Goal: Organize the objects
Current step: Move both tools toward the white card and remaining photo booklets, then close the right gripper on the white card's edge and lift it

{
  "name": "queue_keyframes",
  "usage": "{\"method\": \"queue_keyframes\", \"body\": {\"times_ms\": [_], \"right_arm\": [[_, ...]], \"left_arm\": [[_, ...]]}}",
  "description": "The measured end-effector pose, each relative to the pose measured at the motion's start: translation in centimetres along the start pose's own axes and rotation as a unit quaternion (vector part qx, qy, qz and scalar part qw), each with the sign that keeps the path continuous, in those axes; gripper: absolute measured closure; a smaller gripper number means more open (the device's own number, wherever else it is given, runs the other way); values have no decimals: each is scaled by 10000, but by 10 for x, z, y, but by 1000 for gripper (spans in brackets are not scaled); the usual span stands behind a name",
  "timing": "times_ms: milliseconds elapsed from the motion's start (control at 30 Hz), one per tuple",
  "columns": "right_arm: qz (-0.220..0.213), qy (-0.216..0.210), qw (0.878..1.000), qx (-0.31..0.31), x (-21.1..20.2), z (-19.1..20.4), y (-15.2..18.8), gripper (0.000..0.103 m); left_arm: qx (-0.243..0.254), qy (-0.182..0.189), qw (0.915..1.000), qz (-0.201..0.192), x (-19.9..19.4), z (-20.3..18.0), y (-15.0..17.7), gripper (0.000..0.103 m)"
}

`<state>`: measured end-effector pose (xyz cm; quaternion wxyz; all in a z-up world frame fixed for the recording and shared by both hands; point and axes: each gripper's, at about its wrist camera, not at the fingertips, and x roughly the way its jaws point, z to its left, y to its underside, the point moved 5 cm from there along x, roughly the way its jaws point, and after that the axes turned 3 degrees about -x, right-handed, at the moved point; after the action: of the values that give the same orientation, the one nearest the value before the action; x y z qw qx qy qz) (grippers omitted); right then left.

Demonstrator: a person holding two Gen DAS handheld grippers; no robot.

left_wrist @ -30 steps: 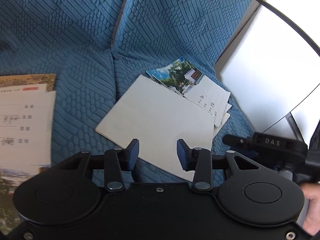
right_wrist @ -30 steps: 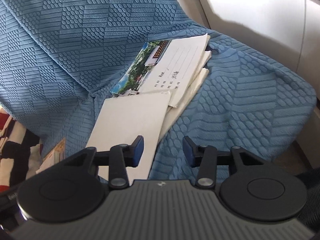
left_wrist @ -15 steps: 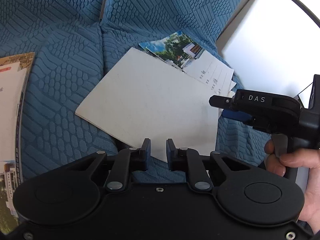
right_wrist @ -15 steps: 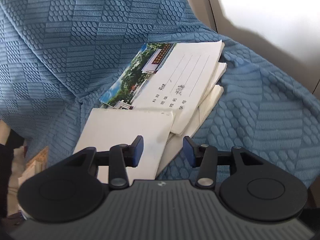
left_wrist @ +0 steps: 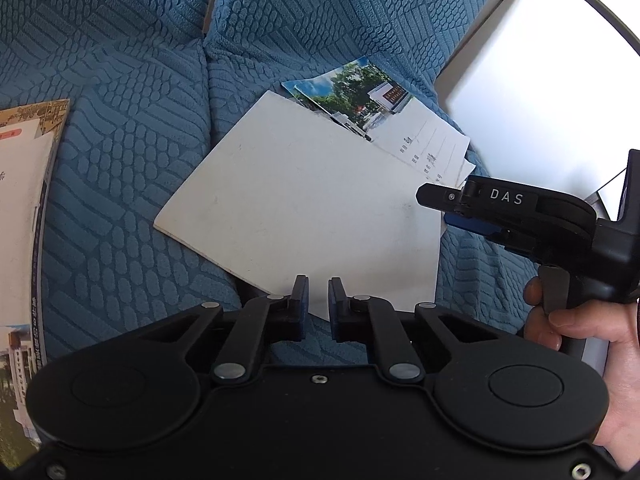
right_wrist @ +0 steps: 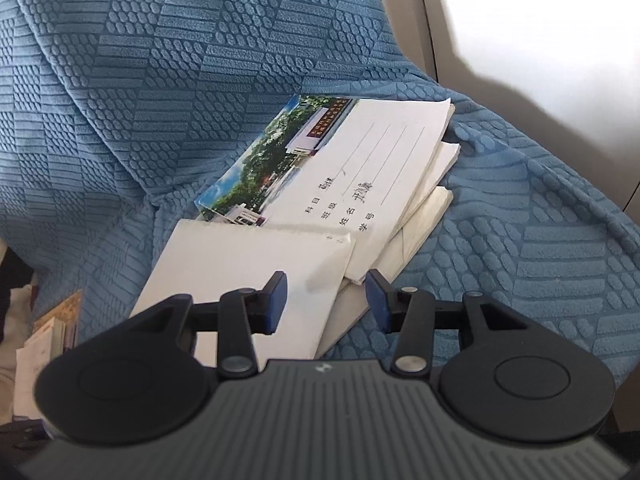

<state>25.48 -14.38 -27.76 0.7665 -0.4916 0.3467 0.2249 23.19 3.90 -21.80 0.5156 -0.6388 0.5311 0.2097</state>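
On the blue textured sofa cover (left_wrist: 132, 152), a plain white booklet (left_wrist: 304, 208) lies flat atop a slipped stack of exercise books (right_wrist: 372, 184). It looks thin, light and floppy (best pinched at an overhanging edge). The left gripper (left_wrist: 318, 306) sits at its near edge, jaws nearly closed, gripping nothing visible. The right gripper (right_wrist: 326, 300) hovers spread over its right corner.

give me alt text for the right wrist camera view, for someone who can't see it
The right tool, jaws open, hovers over the near corner of a plain white booklet on a blue textured sofa cover. Behind it lies a loose stack of notebooks, the top cover showing a campus photo and handwritten lines.
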Motion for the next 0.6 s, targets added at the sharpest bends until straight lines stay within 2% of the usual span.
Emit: {"method": "queue_keyframes", "body": {"times_ms": [100, 233, 333, 467, 600], "right_arm": [[-24, -198, 9998, 84, 0, 0, 3, 57], [18, -732, 9958, 559, 0, -5, 4, 57], [68, -1240, 9866, 1063, -1, -11, 5, 57], [222, -1923, 9686, 1562, 1, -12, 7, 57], [540, -2158, 9623, 1567, 8, -4, 15, 57]], "left_arm": [[57, -34, 10000, -3, 0, -1, 1, 94], [39, -41, 10000, -5, -1, -1, 2, 94], [39, -36, 10000, -4, -1, 0, 3, 94], [10, -31, 10000, 1, -1, 1, 4, 94], [-4, -24, 10000, 8, 0, 1, 3, 94]]}}
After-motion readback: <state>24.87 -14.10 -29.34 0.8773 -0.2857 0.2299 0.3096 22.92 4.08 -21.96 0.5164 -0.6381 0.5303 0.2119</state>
